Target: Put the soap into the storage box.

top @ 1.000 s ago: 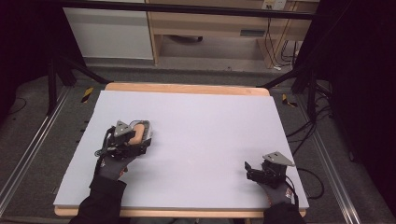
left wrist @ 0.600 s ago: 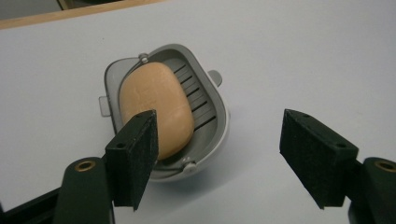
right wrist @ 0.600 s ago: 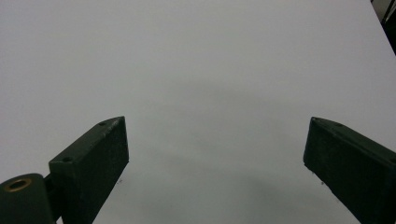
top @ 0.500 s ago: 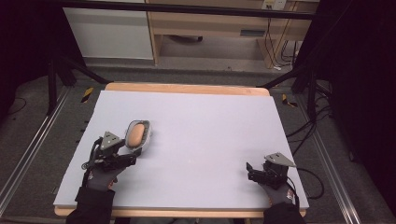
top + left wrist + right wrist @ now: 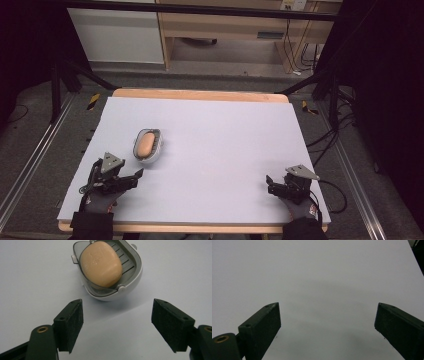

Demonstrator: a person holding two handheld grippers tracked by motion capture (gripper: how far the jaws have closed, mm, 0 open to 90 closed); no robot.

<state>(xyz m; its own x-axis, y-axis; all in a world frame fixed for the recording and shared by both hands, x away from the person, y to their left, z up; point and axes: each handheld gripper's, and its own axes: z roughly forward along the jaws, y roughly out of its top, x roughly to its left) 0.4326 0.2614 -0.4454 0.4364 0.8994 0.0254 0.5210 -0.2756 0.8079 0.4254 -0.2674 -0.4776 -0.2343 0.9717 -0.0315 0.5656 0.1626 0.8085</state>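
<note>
**Soap dish on the surface, both tools spread wide**

The soap dish sits on the left half of the pale surface, roughly midway between its near and far edges. It is a white, rounded dish with a grey ribbed insert, and a peach-coloured bar of soap lies inside it — in the left gripper view the bar covers most of the insert, with a few ribs left bare to one side. Small grey tabs stick out at the rim of the dish.

The left tool is near the front left corner of the surface, held in a dark-gloved hand, and its jaws point up towards the dish. It is apart from the dish: a strip of bare surface lies between the jaw tips and the dish's near rim. In its own view the left tool stands wide, holding nothing (the dish shows just beyond and between the two black jaws, touching neither).

The right tool is near the front right corner, well apart from the dish, with its grey three-cornered plate on top and a cable trailing off to the right. Its jaws are likewise spread wide — in the right gripper view the right tool has bare surface between its jaws.
</note>
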